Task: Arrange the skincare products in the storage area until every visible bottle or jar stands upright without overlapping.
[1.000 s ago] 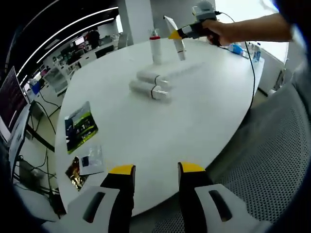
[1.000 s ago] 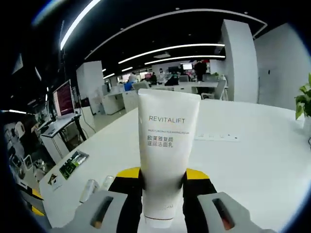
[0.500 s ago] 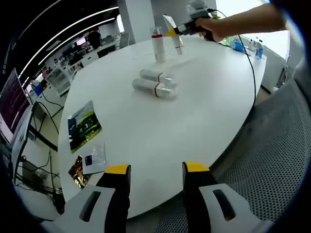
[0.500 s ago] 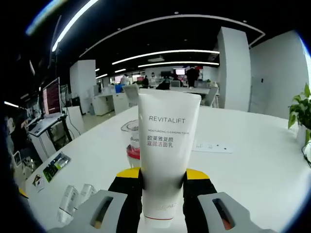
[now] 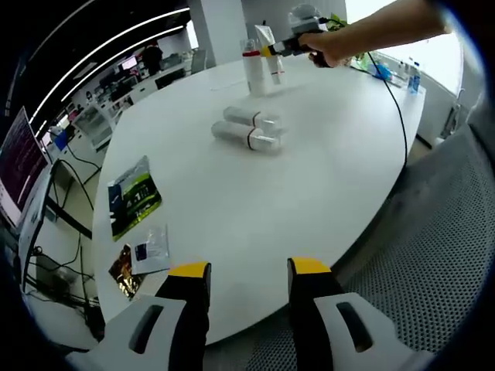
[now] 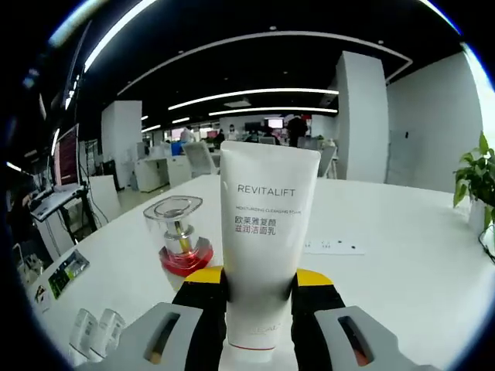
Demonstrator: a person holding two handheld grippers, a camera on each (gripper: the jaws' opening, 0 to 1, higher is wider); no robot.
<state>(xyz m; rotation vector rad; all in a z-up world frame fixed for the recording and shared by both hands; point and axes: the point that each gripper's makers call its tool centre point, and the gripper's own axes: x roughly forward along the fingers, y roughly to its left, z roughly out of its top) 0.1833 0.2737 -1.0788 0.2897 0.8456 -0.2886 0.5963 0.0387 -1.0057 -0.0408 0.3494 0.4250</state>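
My right gripper (image 6: 259, 280) is shut on a white REVITALIFT tube (image 6: 265, 232), held upright above the white table (image 6: 402, 263). Just left of the tube stands a pump bottle with a red collar and clear cap (image 6: 179, 239). In the left gripper view the same tube (image 5: 271, 48) sits in the right gripper (image 5: 280, 49) at the table's far side, beside the upright bottle (image 5: 250, 68). Two white bottles (image 5: 249, 130) lie on their sides together mid-table; they also appear low left as bottles (image 6: 94, 332) in the right gripper view. My left gripper (image 5: 241, 272) hangs open over the near table edge, holding nothing.
A green-and-black sachet (image 5: 131, 197) and smaller packets (image 5: 138, 257) lie on the left part of the table (image 5: 309, 185). A person's arm (image 5: 371, 27) reaches in from the upper right. A grey mesh chair (image 5: 433, 255) stands to the right. A potted plant (image 6: 481, 174) sits far right.
The right gripper has carried the tube closer to the upright pump bottle, which has come further into its view. My left gripper has barely moved.
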